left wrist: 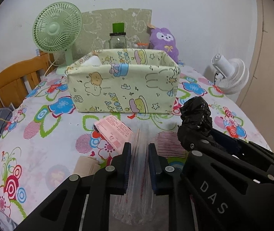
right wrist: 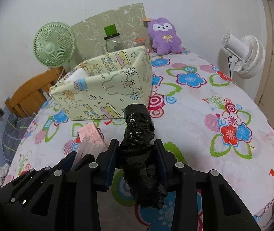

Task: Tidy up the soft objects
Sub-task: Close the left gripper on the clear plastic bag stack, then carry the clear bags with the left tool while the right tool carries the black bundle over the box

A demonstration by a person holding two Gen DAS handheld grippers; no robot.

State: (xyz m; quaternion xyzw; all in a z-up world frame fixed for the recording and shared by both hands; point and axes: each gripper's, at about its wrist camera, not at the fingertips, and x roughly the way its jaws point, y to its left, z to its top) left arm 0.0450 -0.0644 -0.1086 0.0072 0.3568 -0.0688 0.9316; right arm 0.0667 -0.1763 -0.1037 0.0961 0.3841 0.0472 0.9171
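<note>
My left gripper is shut on a thin clear plastic packet with reddish stripes, held edge-on just above the flowered bedsheet. My right gripper is shut on a crumpled black plastic bag roll, which sticks out past the fingertips and shows beside the left hand as well. Straight ahead stands an open pale-yellow cartoon-print fabric box with something white and soft in its far left corner. A pink packet and a beige roll lie on the sheet near my left gripper.
A green desk fan and a wooden headboard are at the back left. A glass jar, a cardboard panel and a purple plush toy stand behind the box. A white fan is beyond the bed's right edge.
</note>
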